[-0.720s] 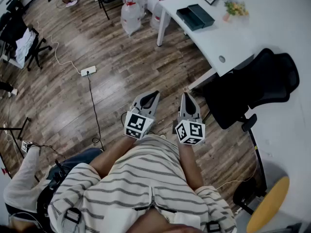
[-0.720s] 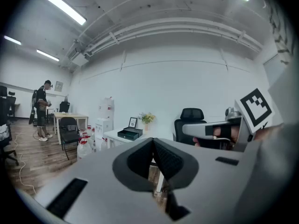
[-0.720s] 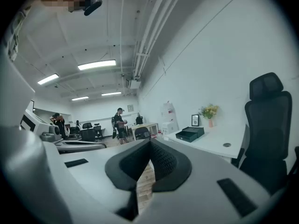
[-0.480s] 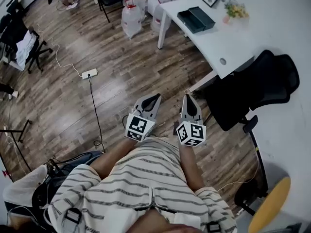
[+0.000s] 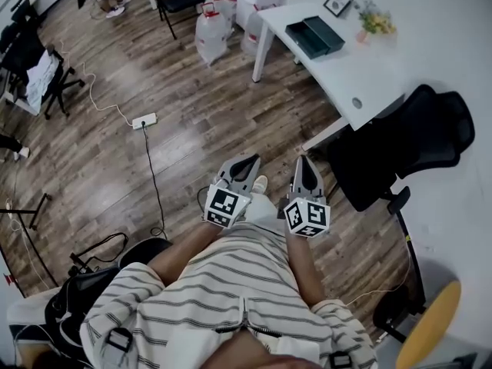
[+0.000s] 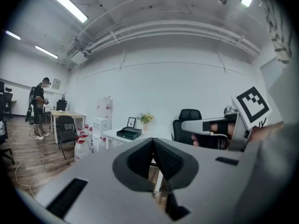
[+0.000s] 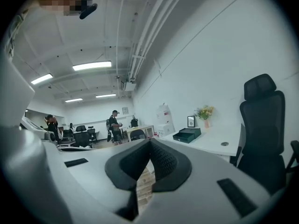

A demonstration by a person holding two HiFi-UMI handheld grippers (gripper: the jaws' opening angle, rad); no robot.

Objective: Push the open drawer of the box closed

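On the white desk: a dark green box (image 5: 315,35) sits toward the far end of the desk (image 5: 369,83), near a picture frame (image 5: 337,1) and a pot of flowers (image 5: 374,23). Its drawer looks pulled out on the side facing the floor, though it is small at this range.
Left gripper (image 5: 247,160): held just in front of the person's chest, jaws pressed together with nothing between them, well apart from the box.
Right gripper (image 5: 305,162): just beside the left one, jaws likewise clenched and empty. In its own view the box lies off to the right of the jaws.
Between person and box: wooden floor and a black office chair (image 5: 400,141) drawn up at the near side of the desk.
Step in hand: the approach. Nothing touches the drawer yet, so the task looks barely begun.
Next move: as I judge it, walk to the desk's far end, set one closed gripper tip against the drawer front and press straight along its slide. The other gripper may need to steady the box so it does not skid.
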